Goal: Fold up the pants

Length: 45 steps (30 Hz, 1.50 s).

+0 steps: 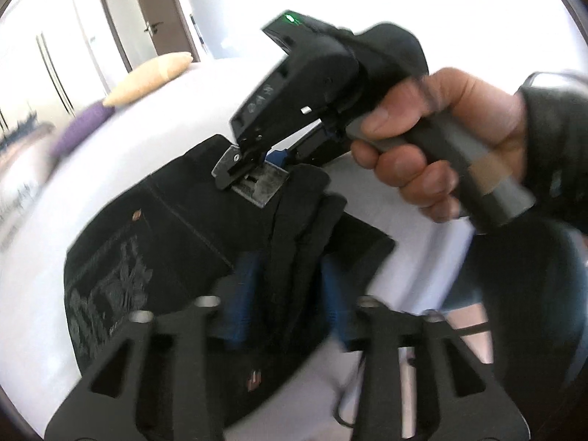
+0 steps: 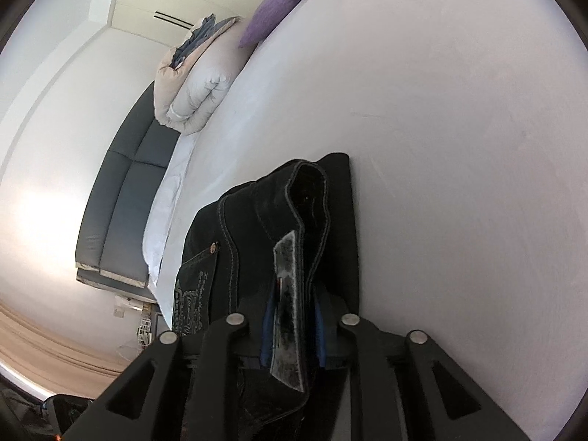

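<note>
Pants (image 1: 183, 228) lie folded on the bed (image 2: 459, 110), bunched fabric clamped in both left tool (image 1: 283, 294) and right tool (image 2: 294, 294).

No text, label or number can be read; the pale embroidery on the pants (image 1: 110, 294) pocket, at 8 o'clock in the left view, is too blurred.

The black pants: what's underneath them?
The black pants lie bunched on a pale bedsheet, which shows all around them. Both tongs, left and right, pinch the cloth. Whatever lies directly beneath the folds is covered.
</note>
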Motion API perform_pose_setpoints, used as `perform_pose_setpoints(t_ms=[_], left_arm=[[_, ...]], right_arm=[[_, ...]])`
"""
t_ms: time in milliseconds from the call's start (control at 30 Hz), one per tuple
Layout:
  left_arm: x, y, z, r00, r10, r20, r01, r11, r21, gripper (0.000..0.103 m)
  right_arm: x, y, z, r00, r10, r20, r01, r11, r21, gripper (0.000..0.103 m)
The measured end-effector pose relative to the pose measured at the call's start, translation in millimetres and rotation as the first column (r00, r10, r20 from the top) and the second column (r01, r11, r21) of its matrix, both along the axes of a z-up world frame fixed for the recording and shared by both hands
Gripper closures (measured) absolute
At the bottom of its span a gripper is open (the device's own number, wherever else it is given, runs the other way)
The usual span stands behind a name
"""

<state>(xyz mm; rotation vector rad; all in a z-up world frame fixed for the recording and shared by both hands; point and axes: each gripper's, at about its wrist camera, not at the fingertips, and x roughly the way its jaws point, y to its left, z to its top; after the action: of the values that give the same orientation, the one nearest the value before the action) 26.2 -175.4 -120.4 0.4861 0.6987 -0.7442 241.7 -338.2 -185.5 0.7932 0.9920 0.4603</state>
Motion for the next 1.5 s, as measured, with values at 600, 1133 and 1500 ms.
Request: perform_pose_setpoints(t_ms=[600, 1133, 1500], left_arm=[[164.1, 100.9, -10.9, 0.942, 0.302, -0.148, -0.294, 0.953, 0.076, 0.075], [99.8, 121.7, -17.0, 0.936, 0.336, -0.106, -0.329, 0.941, 0.075, 0.076], [79.7, 116.2, -15.7, 0.932, 0.349, -0.098, -0.343, 0.936, 0.075, 0.076]], right_arm=[[-46.7, 56.4, 31.8, 0.999, 0.020, -0.042, -0.028, 0.982, -0.188, 0.103], [-101.0, 45.8, 25.1, 0.991, -0.131, 0.043, 0.135, 0.983, -0.127, 0.103], [-124.3, 44.7, 11.0, 0.990, -0.123, 0.064, 0.129, 0.987, -0.100, 0.103]])
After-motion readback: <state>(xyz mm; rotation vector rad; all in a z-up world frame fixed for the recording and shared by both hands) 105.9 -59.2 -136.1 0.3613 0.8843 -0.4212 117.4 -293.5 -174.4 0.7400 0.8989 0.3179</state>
